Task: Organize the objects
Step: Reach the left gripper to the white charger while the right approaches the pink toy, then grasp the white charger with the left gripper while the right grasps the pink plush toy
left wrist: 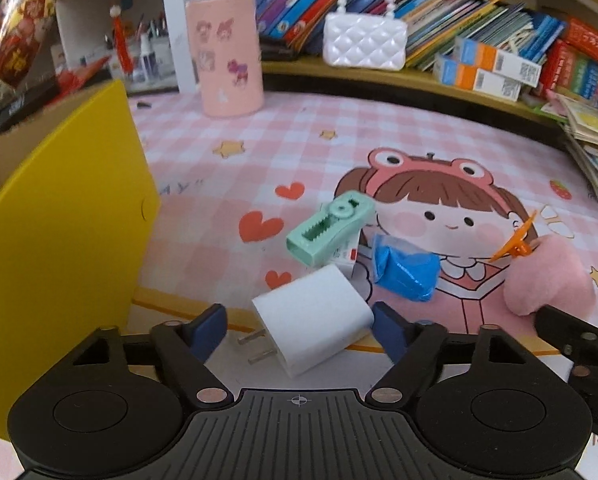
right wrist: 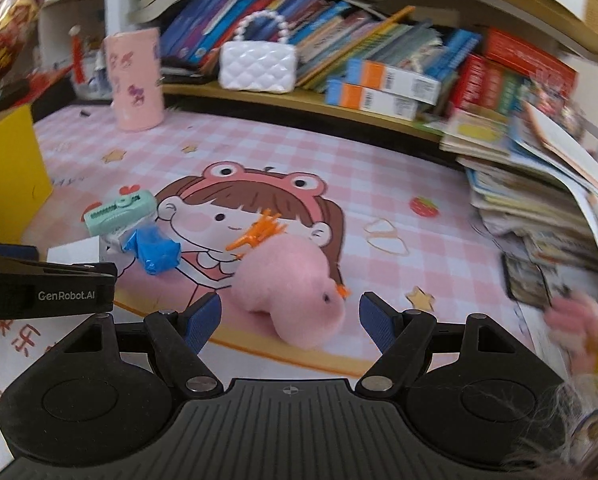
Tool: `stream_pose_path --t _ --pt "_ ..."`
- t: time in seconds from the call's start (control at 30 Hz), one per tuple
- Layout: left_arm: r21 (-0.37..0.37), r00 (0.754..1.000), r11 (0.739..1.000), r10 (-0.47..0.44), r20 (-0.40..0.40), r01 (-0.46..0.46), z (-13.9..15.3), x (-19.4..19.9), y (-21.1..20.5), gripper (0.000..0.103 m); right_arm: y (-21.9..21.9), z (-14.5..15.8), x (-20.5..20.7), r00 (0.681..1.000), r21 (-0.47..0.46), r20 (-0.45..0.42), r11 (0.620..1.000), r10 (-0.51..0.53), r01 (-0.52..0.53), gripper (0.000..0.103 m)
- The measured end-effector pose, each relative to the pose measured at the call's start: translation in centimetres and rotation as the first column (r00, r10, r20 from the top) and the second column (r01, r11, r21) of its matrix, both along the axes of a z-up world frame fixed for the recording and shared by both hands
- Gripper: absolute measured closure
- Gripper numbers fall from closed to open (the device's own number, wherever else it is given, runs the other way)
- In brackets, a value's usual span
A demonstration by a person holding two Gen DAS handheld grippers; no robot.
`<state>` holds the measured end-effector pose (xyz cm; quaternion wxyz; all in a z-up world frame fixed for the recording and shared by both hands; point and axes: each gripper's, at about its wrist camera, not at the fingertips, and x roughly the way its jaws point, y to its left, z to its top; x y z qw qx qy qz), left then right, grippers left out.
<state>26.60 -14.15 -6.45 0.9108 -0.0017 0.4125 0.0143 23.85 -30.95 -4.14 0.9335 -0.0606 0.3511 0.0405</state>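
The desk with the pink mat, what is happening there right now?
A person is tidying small things with two tools. The left hand-held gripper is open around a white charger, with no grip yet. The right hand-held gripper is open around a pink plush. A green clip, a blue bag and an orange clip lie on the mat.

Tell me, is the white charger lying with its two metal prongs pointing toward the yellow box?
Yes, in the left wrist view the white charger lies on the mat with its prongs on the side of the yellow box.
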Motion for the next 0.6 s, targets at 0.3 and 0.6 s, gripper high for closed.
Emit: stream_pose_path --t 0.3,0.6 --pt "-0.054 1.000 0.998 -0.011 0.005 0.011 0.3 -1.0 0.8 0.033 1.0 -1.5 3.4 0.996 -0.075 -0.025 0.993 0.084 -0.086 0.030" --pt "-0.108 0.997 0.992 -0.060 0.058 0.066 2.5 -4.1 1.7 0.033 0.7 -0.2 2.0 0.999 0.011 -0.017 0.999 0.043 -0.042 0.045"
